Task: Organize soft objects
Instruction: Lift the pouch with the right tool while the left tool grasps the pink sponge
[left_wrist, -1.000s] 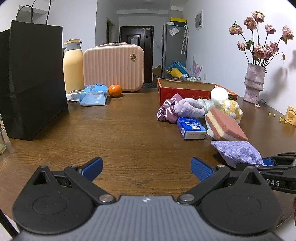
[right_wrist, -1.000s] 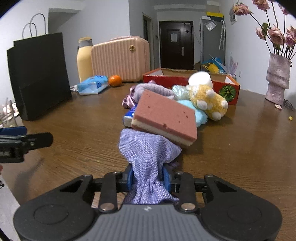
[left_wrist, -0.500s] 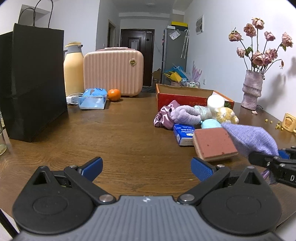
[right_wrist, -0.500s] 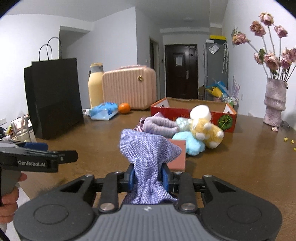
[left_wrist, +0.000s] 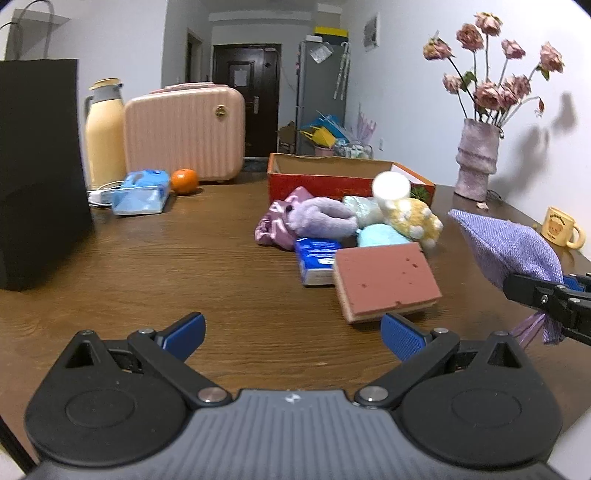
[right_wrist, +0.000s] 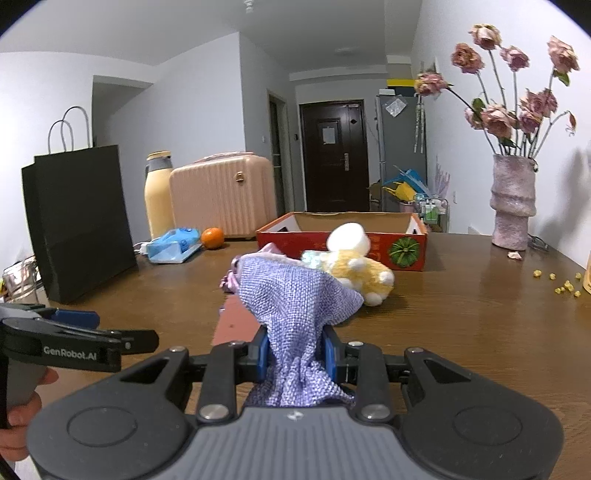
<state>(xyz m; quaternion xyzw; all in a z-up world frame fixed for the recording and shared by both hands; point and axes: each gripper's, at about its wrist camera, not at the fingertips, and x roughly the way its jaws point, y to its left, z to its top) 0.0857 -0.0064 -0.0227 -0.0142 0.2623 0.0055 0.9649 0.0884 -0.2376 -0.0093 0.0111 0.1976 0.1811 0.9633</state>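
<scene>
The right gripper (right_wrist: 295, 356) is clamped on the neck of a purple woven pouch (right_wrist: 295, 295), whose body bulges up above the blue pads and is held clear of the wooden table (right_wrist: 461, 314). In the left wrist view the same pouch (left_wrist: 506, 247) is seen at the right edge, pinched by the black fingers and raised above the tabletop. The left gripper (left_wrist: 291, 330) is held with its jaws spread wide and nothing between them, low over bare wood just in front of a pink sponge block (left_wrist: 384, 278).

Just beyond the sponge a pile of soft things is gathered: a blue tissue pack (left_wrist: 316, 258) touching the sponge, a lilac plush (left_wrist: 321, 219), a pink satin cloth (left_wrist: 275, 225), a light blue plush (left_wrist: 380, 236) and a yellow plush toy (left_wrist: 413, 218). Behind the pile an open red cardboard box (left_wrist: 317, 182) is set. Farther left an orange (left_wrist: 184, 181), a blue plastic packet (left_wrist: 140, 192), a pink suitcase (left_wrist: 184, 129), a cream flask (left_wrist: 105, 129) and a black paper bag (left_wrist: 37, 166) are stood. A vase of dried roses (left_wrist: 476, 162) and a yellow mug (left_wrist: 563, 230) are placed at the right.
</scene>
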